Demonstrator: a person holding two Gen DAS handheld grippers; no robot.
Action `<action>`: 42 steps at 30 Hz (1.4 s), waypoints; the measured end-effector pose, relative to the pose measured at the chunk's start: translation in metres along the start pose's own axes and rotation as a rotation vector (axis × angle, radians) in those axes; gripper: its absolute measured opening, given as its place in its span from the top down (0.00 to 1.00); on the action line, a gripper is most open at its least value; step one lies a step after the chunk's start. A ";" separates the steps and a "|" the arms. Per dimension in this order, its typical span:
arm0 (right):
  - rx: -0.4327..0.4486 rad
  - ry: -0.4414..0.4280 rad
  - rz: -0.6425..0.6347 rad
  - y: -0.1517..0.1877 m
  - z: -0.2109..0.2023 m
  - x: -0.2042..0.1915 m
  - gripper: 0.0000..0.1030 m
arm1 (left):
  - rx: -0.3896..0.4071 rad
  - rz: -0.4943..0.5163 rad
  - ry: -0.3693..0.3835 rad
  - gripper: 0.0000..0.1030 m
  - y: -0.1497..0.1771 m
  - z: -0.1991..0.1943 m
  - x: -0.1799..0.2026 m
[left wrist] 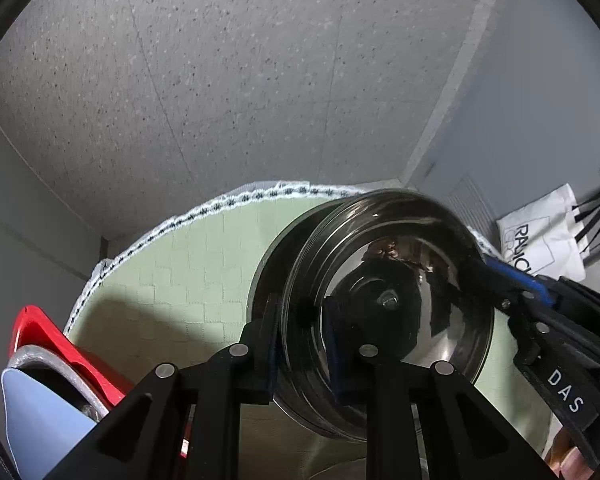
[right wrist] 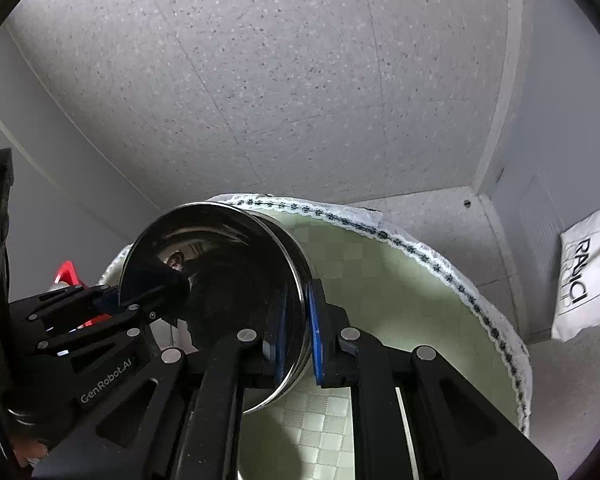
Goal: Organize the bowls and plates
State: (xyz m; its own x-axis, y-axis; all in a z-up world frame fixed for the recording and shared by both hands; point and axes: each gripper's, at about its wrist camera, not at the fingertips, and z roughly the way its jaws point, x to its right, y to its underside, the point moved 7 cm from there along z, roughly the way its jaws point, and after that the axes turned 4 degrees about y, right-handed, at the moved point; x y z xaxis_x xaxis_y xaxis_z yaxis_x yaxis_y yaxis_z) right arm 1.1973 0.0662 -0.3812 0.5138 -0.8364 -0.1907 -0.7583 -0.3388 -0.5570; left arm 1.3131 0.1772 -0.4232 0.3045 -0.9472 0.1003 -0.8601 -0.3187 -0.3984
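Note:
A stack of shiny steel bowls [left wrist: 384,304] is held on edge above a round table with a green checked cloth [left wrist: 180,264]. My left gripper [left wrist: 302,344] is shut on the stack's near rim. My right gripper [right wrist: 298,336] is shut on the opposite rim of the same steel bowls [right wrist: 220,280]. The right gripper [left wrist: 496,280] also shows at the right of the left wrist view, and the left gripper [right wrist: 156,292] at the left of the right wrist view. A red dish [left wrist: 48,340], a steel rim and a pale blue plate [left wrist: 40,416] sit at lower left.
The cloth has a white lace edge [right wrist: 440,264]. A white paper bag with black handles [left wrist: 540,240] stands on the speckled floor [left wrist: 260,80] by the grey wall; it also shows in the right wrist view [right wrist: 588,276].

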 end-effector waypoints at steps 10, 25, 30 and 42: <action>0.014 -0.016 0.002 -0.001 -0.002 0.004 0.87 | 0.001 -0.026 0.053 0.53 0.008 -0.010 0.003; 0.006 -0.115 0.059 0.073 -0.059 0.012 0.44 | 0.104 0.034 0.053 0.28 0.074 -0.088 0.002; -0.131 -0.207 0.076 0.132 -0.029 -0.008 0.44 | 0.062 0.069 0.025 0.28 0.103 -0.088 0.006; -0.181 -0.334 0.164 0.165 -0.012 0.006 0.91 | -0.011 0.154 -0.005 0.37 0.131 -0.072 0.037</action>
State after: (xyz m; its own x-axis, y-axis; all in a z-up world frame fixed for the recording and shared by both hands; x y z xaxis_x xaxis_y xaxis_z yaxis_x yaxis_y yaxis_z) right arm 1.0706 0.0001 -0.4649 0.4592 -0.7102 -0.5336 -0.8842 -0.3077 -0.3513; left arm 1.1818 0.0980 -0.4059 0.1711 -0.9847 0.0339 -0.9011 -0.1703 -0.3988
